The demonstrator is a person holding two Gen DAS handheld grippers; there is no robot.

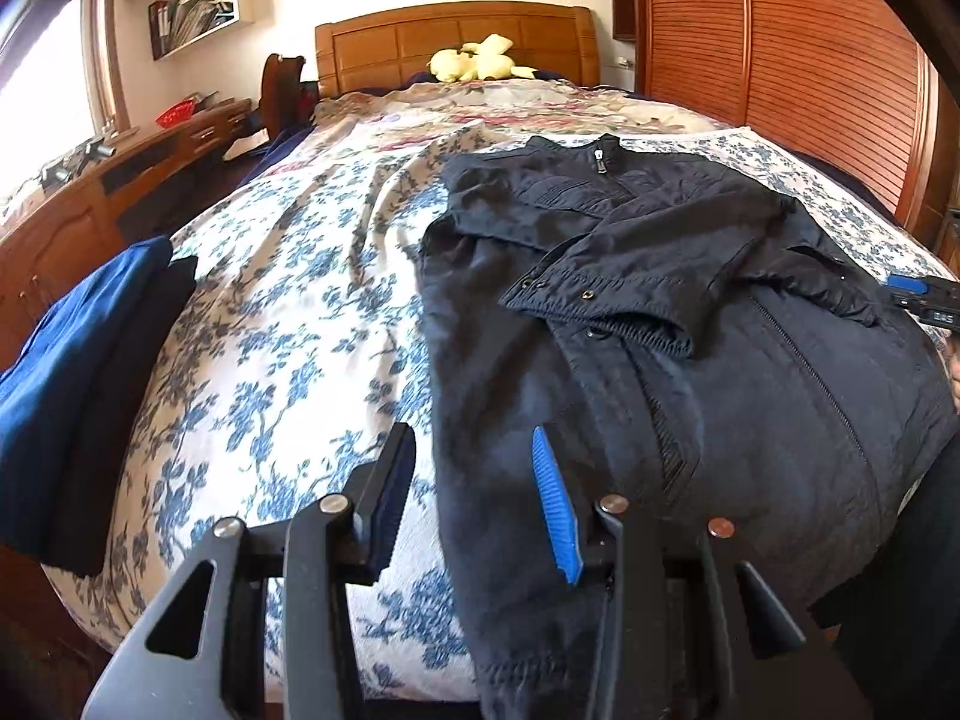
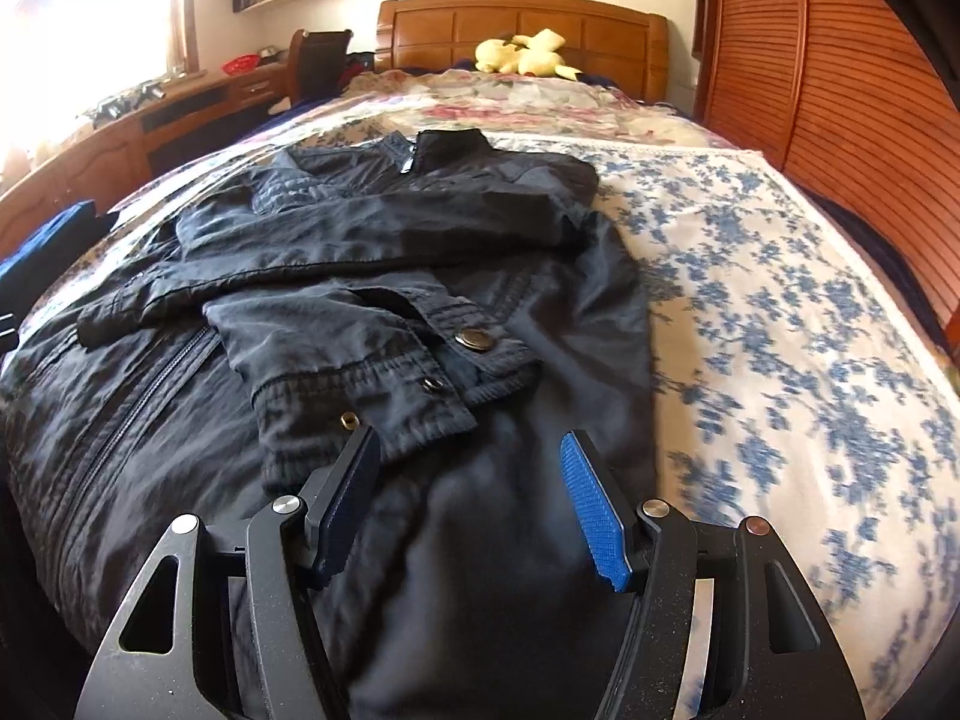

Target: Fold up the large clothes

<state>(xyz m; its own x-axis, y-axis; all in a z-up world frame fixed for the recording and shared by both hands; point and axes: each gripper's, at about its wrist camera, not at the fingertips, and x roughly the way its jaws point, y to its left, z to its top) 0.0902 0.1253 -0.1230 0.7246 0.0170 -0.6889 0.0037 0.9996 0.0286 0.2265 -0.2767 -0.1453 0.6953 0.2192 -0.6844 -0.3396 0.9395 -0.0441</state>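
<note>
Your left gripper (image 1: 474,480) hangs with its jaws apart and nothing between the pads, poised over the left hem edge of the dark jacket (image 1: 690,312), where the cloth meets the blue-flowered bedspread (image 1: 288,312). Your right gripper (image 2: 471,480) also stands wide, empty, just above the jacket's lower right part, its left pad (image 2: 351,498) next to the snap-buttoned cuff (image 2: 384,384) of the sleeve folded across the front. The jacket lies face up on the bed, collar toward twelve o'clock and the headboard (image 1: 456,39), both sleeves crossed over the chest and the zip closed. In the left wrist view a stack of folded blue and black clothes (image 1: 78,396) sits at nine o'clock on the bed's edge, well apart from the jacket. A yellow plush toy (image 1: 480,60) rests by the headboard at twelve o'clock.
</note>
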